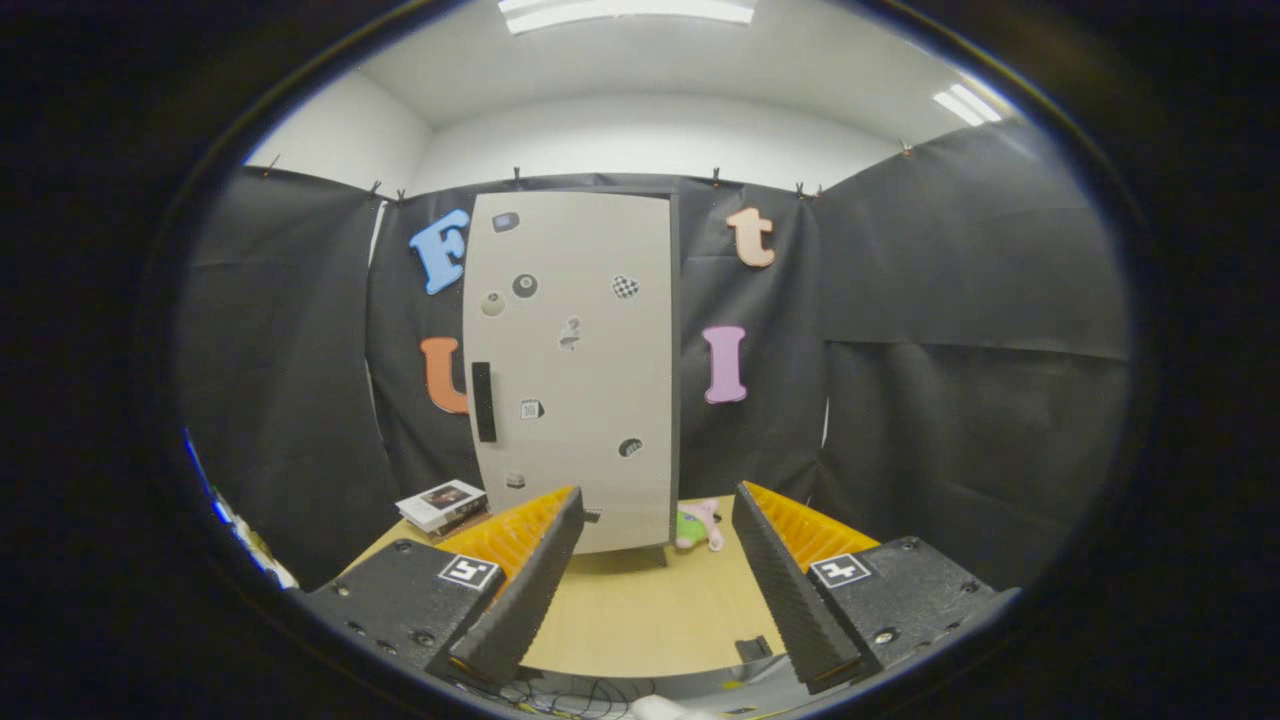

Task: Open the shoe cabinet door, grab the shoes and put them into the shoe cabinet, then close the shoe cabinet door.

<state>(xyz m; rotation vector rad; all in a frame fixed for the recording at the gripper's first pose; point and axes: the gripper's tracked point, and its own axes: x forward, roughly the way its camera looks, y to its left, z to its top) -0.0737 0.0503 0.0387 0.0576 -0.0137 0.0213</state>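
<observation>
Pale shoe cabinet (575, 370) upright, door shut; shoes (698, 524) beside base.

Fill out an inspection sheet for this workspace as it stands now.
Surface: light wooden table, bare between the fingers.
Job's things: shoe cabinet stands upright at the far end of the table, door shut, dark handle on its left edge, small stickers on the door. A small green and pink item, possibly the shoes, lies at the cabinet's right foot; too small to tell.
Clutter: stack of books left of the cabinet; small dark object near the table's front edge.
Grippers: gripper open, fingers spread, holding nothing, well short of the cabinet.
Cables: dark cables below the table's front edge.
Surroundings: black cloth wall, white ceiling with strip lights.
</observation>
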